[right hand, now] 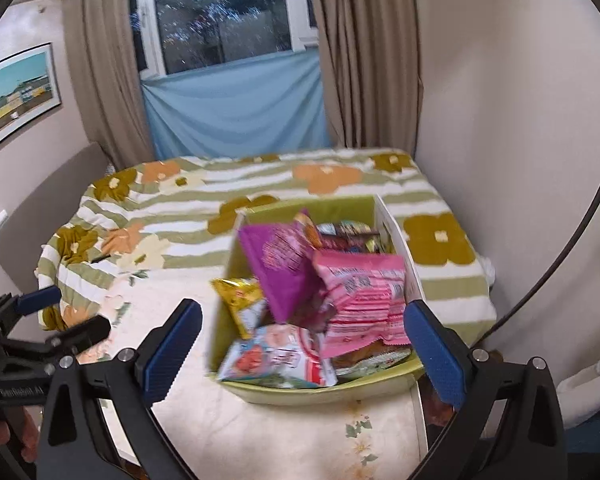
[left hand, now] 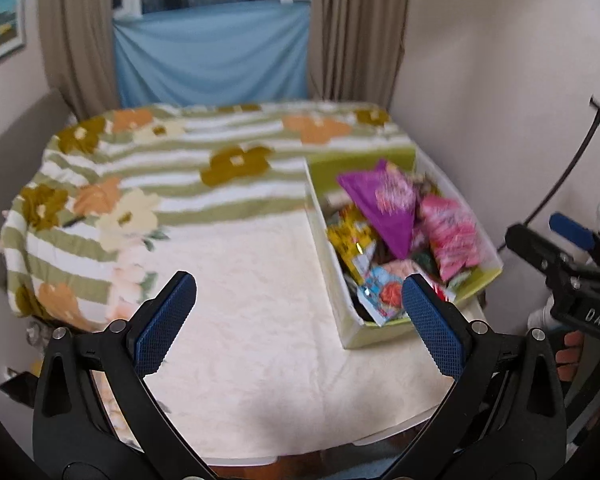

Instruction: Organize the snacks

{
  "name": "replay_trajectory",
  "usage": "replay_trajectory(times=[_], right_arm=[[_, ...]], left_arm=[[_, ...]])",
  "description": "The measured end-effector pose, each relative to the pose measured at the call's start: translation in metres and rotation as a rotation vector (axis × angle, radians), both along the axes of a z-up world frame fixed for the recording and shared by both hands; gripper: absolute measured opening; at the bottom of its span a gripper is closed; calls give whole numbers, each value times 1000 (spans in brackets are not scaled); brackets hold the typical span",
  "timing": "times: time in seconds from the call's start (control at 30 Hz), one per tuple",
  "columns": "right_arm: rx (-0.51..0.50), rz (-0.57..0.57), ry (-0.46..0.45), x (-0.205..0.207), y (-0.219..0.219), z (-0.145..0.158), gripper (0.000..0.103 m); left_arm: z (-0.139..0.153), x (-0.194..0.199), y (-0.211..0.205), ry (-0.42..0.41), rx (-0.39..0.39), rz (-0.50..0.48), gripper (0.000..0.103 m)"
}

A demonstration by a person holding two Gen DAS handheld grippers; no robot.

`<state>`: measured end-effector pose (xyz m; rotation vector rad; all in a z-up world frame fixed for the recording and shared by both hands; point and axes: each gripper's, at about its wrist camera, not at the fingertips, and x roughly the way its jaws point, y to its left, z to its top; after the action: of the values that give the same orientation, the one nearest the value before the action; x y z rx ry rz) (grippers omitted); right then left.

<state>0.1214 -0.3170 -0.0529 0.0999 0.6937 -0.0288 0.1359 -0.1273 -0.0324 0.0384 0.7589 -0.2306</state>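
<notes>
Above snack box [right hand: 396, 236]: right gripper [right hand: 302, 344] wide, empty; left gripper [left hand: 298, 320] wide, empty.

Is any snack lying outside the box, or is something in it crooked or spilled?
Nothing spilled: all visible packets are inside the green box. The purple packet stands tilted above the heap, and the pink packet leans on it. The pile is loose, not sorted.

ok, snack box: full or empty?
Full. The green box is heaped with packets: a purple bag and a pink pack stick up above its rim.
</notes>
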Motion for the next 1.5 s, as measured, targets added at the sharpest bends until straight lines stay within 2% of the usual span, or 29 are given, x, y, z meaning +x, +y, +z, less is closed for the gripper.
replay_trajectory(times=[0.13, 0.23, 0.4, 0.53, 0.8, 1.5], right_arm=[[-29, -3, -73, -31, 24, 28, 101], [-65, -1, -105, -51, 41, 42, 101], [-91, -2, -133, -76, 61, 48, 101], [-70, 6, -108, -85, 68, 43, 101], [-56, -4, -105, -100, 73, 42, 101], [-49, -10, -106, -107, 68, 43, 101]], left_arm=[[27, -31, 25, -98, 5, 42, 102], [39, -56, 45, -137, -7, 68, 102], [48, -88, 66, -183, -22, 86, 102], [51, -108, 71, -217, 18, 101, 102], [51, -119, 74, -223, 8, 96, 102], [53, -128, 66, -218, 16, 95, 102]])
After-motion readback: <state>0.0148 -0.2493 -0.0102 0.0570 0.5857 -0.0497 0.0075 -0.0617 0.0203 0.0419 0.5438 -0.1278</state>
